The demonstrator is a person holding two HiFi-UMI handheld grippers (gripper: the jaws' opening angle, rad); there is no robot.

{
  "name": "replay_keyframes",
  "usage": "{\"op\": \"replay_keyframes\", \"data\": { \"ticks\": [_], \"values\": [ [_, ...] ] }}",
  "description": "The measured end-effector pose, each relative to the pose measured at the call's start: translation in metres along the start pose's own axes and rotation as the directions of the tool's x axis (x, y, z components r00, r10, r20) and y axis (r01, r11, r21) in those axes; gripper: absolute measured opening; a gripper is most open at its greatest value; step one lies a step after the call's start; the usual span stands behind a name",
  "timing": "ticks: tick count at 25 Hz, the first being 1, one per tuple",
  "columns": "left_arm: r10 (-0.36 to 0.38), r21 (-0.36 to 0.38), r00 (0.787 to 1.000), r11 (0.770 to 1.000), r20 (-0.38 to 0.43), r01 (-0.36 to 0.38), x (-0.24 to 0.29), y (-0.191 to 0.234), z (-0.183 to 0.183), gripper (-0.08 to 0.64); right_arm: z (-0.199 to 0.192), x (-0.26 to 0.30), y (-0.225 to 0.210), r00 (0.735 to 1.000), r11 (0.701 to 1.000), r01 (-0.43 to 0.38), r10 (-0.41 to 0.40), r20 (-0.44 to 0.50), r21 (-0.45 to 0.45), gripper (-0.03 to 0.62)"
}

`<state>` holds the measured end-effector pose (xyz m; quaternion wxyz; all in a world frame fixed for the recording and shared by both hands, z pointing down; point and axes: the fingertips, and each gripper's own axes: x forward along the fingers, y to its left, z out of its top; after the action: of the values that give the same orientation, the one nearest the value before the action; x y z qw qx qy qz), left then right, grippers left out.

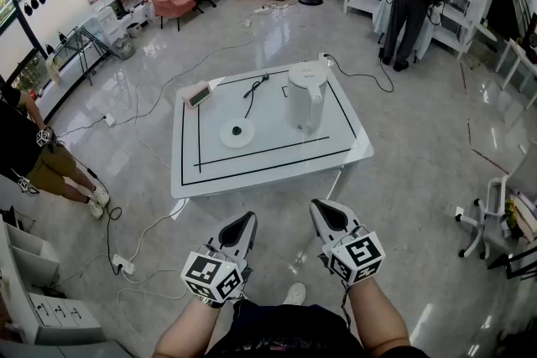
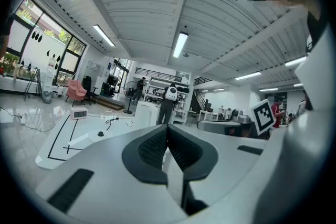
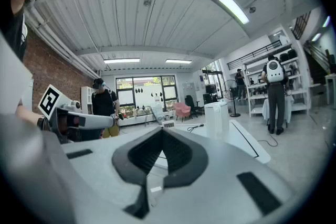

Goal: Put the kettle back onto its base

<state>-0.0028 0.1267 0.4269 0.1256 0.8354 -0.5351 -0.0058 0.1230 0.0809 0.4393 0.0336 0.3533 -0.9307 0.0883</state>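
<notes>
Head view: kettle [image 1: 306, 96] stands on bench [image 1: 268, 168], right of its round base [image 1: 237, 132], apart from it. Left tool [image 1: 243, 222] and right tool [image 1: 323, 212] closed, empty, short of bench. Task not begun; next, reach in, open a tool, grip kettle.

My head view looks steeply down over the left gripper [image 1: 243, 222] and right gripper [image 1: 323, 210], with the white table [image 1: 277, 168] a little way ahead. Each gripper view rides low behind its own jaws and faces nearly level across the room. All three catch the table, the kettle [image 1: 306, 96] and a person [image 1: 415, 4] at the shelves.
</notes>
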Motion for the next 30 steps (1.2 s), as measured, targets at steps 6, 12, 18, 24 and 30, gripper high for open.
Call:
{"op": "replay_keyframes", "data": {
  "ticks": [6,12,18,24,30],
  "values": [
    [0.003,0.002,1.0,1.0,-0.004,-0.003,-0.001,-0.003,-0.001,0.005,0.0,-0.002,0.0,1.0,1.0,-0.004,0.004,0.001,0.004,0.002],
    [0.016,0.004,1.0,1.0,0.003,-0.016,-0.001,-0.007,0.001,0.005,0.001,-0.006,-0.002,1.0,1.0,-0.014,0.014,0.008,0.02,0.002],
    [0.042,0.017,0.999,0.999,0.015,-0.042,-0.001,-0.011,0.002,0.012,0.0,-0.01,-0.009,1.0,0.999,-0.014,0.014,0.01,0.036,0.002],
    [0.041,0.03,0.999,0.999,0.014,-0.041,0.004,-0.012,0.006,0.096,0.007,-0.012,-0.022,0.999,0.997,0.011,-0.014,0.039,0.071,0.002],
    [0.023,0.087,1.0,0.996,-0.008,-0.022,0.018,-0.008,0.007,0.37,0.012,0.001,-0.032,0.998,0.997,0.041,-0.045,0.049,0.071,0.239]
  ]
}}
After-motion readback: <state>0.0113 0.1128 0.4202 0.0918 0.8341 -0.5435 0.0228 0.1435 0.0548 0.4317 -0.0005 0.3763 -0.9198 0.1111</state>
